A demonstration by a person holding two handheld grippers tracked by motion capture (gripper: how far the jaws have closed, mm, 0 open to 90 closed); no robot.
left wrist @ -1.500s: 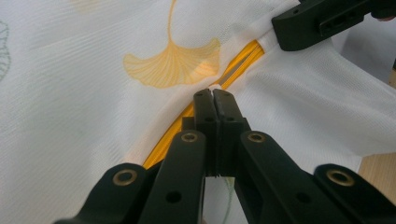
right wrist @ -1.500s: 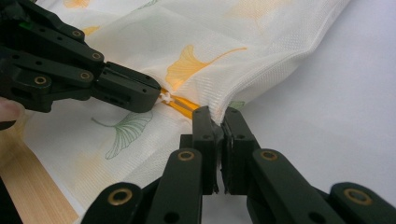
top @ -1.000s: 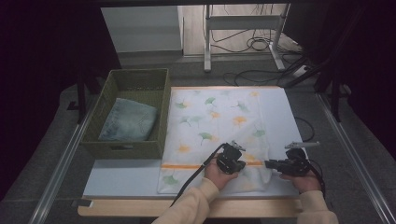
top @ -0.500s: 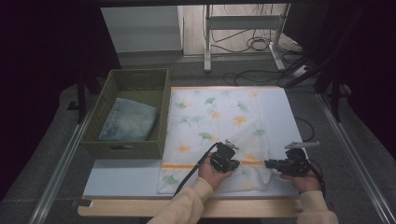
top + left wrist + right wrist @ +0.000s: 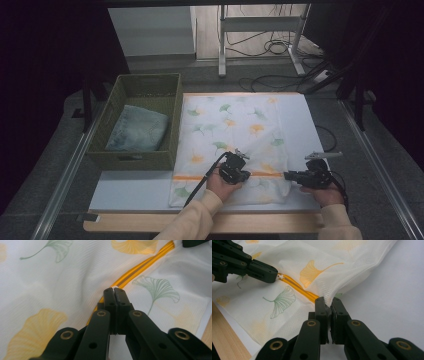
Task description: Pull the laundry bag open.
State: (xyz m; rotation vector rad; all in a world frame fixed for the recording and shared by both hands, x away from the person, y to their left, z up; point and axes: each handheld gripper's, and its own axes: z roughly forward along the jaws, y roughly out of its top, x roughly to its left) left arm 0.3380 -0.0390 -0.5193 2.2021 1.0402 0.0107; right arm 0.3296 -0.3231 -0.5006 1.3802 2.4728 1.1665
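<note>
In the high view, a leaf-printed pillowcase lies spread on the white surface, beside a green basket holding folded blue cloth; the left gripper sits on the cloth's orange zipper line, and the right gripper meets its near right edge. In the left gripper view, the fingers are pressed together, pinching the small white zipper pull at their tips, the zipper running away ahead of them. In the right gripper view, the fingers are clamped on the pillowcase corner where the zipper ends, fabric bunching just above them. The cloth looks light, thin and limp, likely to wrinkle and drag, so holding the seam end taut seems the sound grip.
</note>
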